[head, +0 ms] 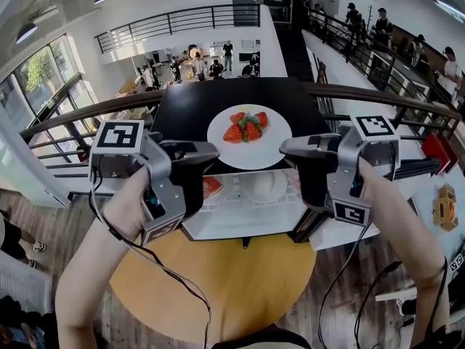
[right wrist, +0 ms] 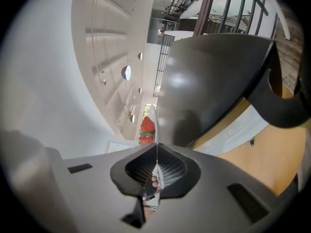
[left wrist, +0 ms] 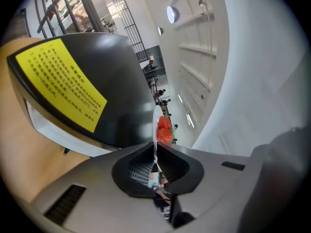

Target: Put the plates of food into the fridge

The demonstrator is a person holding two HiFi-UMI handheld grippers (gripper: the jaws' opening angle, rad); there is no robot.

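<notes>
While each clamps an opposite rim, the left gripper and right gripper hold a plate of strawberries above a black fridge on the counter.

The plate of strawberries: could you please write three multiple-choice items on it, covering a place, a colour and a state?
1. Where is the plate of strawberries relative to the black fridge?
A. on a shelf inside it
B. in the air over its top
C. underneath it

2. What colour is the fridge's label?
A. yellow
B. green
C. pink

3. How is the left gripper?
A. open and empty
B. shut on a strawberry
C. shut on the plate's rim

Answers:
1. B, the head view shows the plate held above the fridge top.
2. A, the left gripper view shows the label yellow.
3. C, the rim sits pinched between its jaws.
</notes>
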